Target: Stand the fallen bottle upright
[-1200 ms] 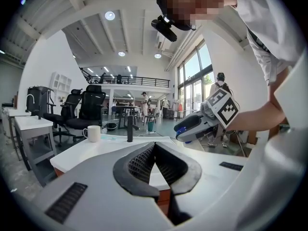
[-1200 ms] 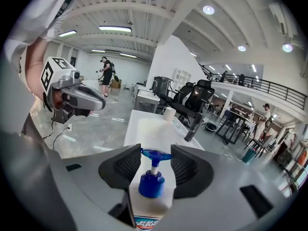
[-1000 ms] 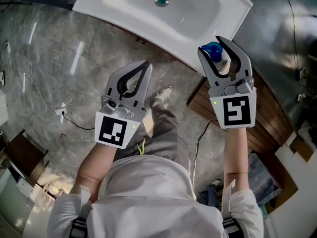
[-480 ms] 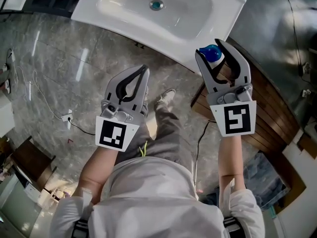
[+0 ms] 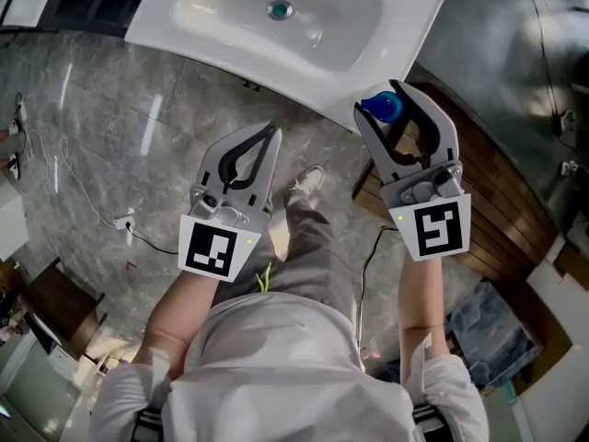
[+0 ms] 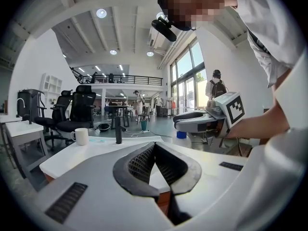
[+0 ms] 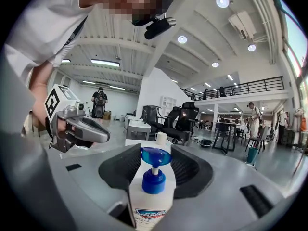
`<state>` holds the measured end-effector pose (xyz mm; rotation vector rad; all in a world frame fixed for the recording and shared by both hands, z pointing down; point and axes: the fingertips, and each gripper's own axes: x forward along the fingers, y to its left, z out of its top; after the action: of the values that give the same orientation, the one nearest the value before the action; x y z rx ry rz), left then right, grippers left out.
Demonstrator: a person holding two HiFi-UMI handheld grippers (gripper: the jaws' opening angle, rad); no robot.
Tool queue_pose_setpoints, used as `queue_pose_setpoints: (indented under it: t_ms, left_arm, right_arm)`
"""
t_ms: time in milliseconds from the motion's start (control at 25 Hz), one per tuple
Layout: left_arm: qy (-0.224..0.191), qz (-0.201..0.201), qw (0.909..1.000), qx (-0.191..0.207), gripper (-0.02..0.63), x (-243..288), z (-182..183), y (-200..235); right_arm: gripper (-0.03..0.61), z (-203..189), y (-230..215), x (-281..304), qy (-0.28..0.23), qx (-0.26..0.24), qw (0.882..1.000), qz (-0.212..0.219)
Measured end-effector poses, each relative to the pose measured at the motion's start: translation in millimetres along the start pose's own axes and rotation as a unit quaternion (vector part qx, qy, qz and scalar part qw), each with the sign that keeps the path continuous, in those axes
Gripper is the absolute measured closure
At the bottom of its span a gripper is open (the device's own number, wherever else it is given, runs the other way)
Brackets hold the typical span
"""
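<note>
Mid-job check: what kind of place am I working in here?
Probably an open-plan office or lab hall with a mock washroom station set up in it: a white washbasin with a black faucet, office chairs behind it, and a railed mezzanine overhead.

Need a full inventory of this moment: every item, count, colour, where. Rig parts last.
sink: 1, white, top of the head view
faucet: 1, black, on the sink top
mug: 1, white, on the sink top, left of the faucet in the left gripper view
bottle: 1, white with a blue pump, between the right jaws
office chairs: at least 2, black, behind the sink
wood panel: 1, brown, right of the sink
left hand-held gripper: 1, grey, shut, empty
right hand-held gripper: 1, grey, closed on the bottle, by the sink corner
</note>
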<state>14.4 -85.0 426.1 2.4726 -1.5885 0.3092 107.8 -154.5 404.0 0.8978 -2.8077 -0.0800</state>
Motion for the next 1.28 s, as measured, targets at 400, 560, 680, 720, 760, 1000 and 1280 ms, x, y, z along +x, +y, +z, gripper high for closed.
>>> queue_pose_setpoints:
  t_ms: [400,560,680,720,760,1000,1280]
  left_arm:
    - [0.003,-0.002,0.9999,0.010,0.595,-4,5,-12]
    - [0.004,-0.005,0.9999,0.014,0.595,0,1,-11]
    - [0.006,-0.009,0.9998,0.017,0.595,-2,4,-19]
    - [0.007,-0.010,0.9998,0.018,0.595,-3,5,-23]
    - [0.008,-0.012,0.9997,0.020,0.595,-3,6,-25]
    - [0.011,-0.021,0.9994,0.025,0.595,0,7,-30]
    - [0.007,-0.033,0.9991,0.027,0.595,0,9,-37]
  right_arm:
    - [0.371,-1,-8,-18,-0.013,0.007,1.000,-0.008]
    - [0.371,-8,-13,-14,-0.009,0.001,1.000,-0.024]
    - [0.370,-7,-12,-20,-0.010,0.002,1.000,-0.025]
    - [0.370,-6,-12,-23,-0.010,0.004,1.000,-0.026]
    - [0.365,-6,-12,-25,-0.010,0.006,1.000,-0.027]
    - [0.348,-7,-14,-26,-0.006,0.015,0.999,-0.032]
    - [0.347,2,-23,-40,-0.012,0.017,0.998,-0.057]
